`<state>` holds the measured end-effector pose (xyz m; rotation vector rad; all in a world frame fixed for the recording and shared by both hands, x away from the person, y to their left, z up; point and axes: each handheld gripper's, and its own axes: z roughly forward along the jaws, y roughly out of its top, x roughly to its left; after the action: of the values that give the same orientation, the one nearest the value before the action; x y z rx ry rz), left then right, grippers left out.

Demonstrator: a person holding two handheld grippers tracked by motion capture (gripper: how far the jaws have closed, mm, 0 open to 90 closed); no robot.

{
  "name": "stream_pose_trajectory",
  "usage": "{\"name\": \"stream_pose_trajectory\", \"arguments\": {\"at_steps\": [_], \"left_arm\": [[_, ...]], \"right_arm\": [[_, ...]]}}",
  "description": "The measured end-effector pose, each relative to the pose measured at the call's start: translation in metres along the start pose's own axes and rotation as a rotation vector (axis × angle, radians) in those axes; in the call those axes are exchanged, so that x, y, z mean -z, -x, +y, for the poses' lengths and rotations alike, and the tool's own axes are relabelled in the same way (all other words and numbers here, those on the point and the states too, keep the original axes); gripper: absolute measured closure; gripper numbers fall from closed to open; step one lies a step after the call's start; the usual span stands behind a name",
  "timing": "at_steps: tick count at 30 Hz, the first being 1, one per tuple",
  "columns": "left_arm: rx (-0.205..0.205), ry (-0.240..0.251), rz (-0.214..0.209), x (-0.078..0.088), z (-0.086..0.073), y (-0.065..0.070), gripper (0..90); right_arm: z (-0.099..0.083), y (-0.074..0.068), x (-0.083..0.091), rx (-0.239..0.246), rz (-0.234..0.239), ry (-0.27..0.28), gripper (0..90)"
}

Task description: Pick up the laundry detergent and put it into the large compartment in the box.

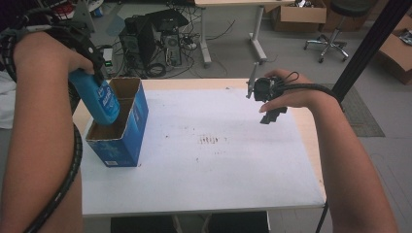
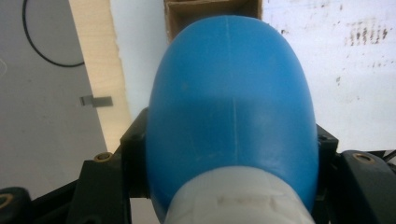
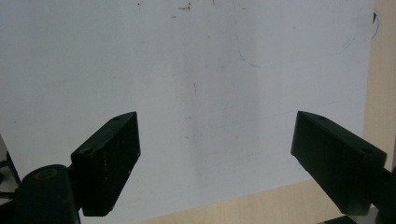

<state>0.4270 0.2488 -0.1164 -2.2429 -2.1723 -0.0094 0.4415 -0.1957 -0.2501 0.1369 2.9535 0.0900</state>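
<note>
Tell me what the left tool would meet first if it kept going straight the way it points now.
Most likely the open blue box. The left tool is shut on the blue bottle, whose far end points into the box's cardboard-lined opening, so the bottle would probably reach the inside first. Depth is uncertain.

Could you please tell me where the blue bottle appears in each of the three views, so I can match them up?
High view: blue bottle at upper left, held tilted over the open box.
Left gripper view: the bottle's body is centre frame between the jaws, white cap at the bottom.
Right gripper view: open jaws over the white sheet.
Shared landmark: the white sheet on the table.
</note>
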Motion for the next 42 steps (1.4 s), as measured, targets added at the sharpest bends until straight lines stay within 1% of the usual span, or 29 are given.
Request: {"name": "stream_pose_trajectory", "arguments": {"at_steps": [7, 9, 10, 11, 12, 16, 22, 24, 25, 26, 28, 30, 31, 34, 35, 37, 38, 41, 42], "left_arm": [[-0.019, -0.027, -0.001, -0.024, 0.005, 0.001, 38.4], [-0.022, -0.03, 0.0, -0.027, 0.006, 0.002, 38.4], [-0.027, -0.035, 0.001, -0.034, 0.007, 0.002, 38.4], [-0.025, -0.032, -0.001, -0.038, 0.007, 0.003, 38.3], [-0.033, -0.039, -0.001, -0.041, 0.008, 0.002, 38.4], [-0.041, -0.046, -0.007, -0.055, 0.009, 0.003, 38.3], [-0.044, -0.066, -0.021, -0.076, 0.011, 0.003, 38.3], [-0.045, -0.069, -0.015, -0.082, 0.012, 0.002, 38.3], [-0.045, -0.069, -0.015, -0.082, 0.012, 0.002, 38.3], [-0.042, -0.08, -0.014, -0.088, 0.012, 0.002, 38.3], [-0.044, -0.078, -0.005, -0.094, 0.012, 0.001, 38.3], [-0.046, -0.078, -0.003, -0.099, 0.012, 0.0, 38.3], [-0.038, -0.072, -0.005, -0.102, 0.012, 0.0, 38.4], [-0.043, -0.07, -0.002, -0.108, 0.012, -0.001, 38.4], [-0.044, -0.07, 0.0, -0.113, 0.012, -0.002, 38.3], [-0.039, -0.069, 0.001, -0.119, 0.012, -0.003, 38.4], [-0.043, -0.071, 0.004, -0.122, 0.013, -0.003, 38.3], [-0.044, -0.08, -0.002, -0.13, 0.013, -0.005, 38.4], [-0.043, -0.076, -0.002, -0.133, 0.013, -0.005, 38.4]], "right_arm": [[0.0, -0.001, -0.002, 0.0, 0.002, -0.001, 15.7], [-0.001, -0.001, -0.002, 0.0, 0.003, 0.002, 15.7], [0.0, -0.001, -0.003, -0.002, 0.004, -0.001, 15.7], [0.0, -0.001, -0.003, 0.0, 0.004, 0.0, 15.7], [0.0, -0.001, -0.003, 0.001, 0.004, -0.002, 15.7], [0.001, -0.002, -0.002, 0.001, 0.003, 0.003, 15.7], [0.001, -0.002, -0.003, 0.001, 0.007, -0.003, 15.7], [0.001, -0.002, -0.003, 0.002, 0.006, -0.005, 15.7], [0.001, -0.002, -0.003, 0.003, 0.006, -0.004, 15.7], [0.001, -0.002, -0.003, 0.003, 0.006, -0.004, 15.7], [0.001, -0.002, -0.003, -0.001, 0.006, -0.002, 15.7], [0.002, -0.002, -0.003, 0.002, 0.007, -0.008, 15.7], [0.002, -0.002, -0.004, 0.002, 0.007, -0.007, 15.7], [0.002, -0.002, -0.004, 0.002, 0.007, -0.007, 15.7], [0.003, -0.002, -0.004, 0.004, 0.007, -0.006, 15.7], [0.003, -0.002, -0.005, 0.003, 0.009, -0.005, 15.7], [0.003, -0.002, -0.005, 0.005, 0.008, -0.003, 15.7], [0.004, -0.002, -0.006, 0.007, 0.009, -0.005, 15.7], [0.004, -0.002, -0.007, 0.007, 0.009, -0.004, 15.7]]}}
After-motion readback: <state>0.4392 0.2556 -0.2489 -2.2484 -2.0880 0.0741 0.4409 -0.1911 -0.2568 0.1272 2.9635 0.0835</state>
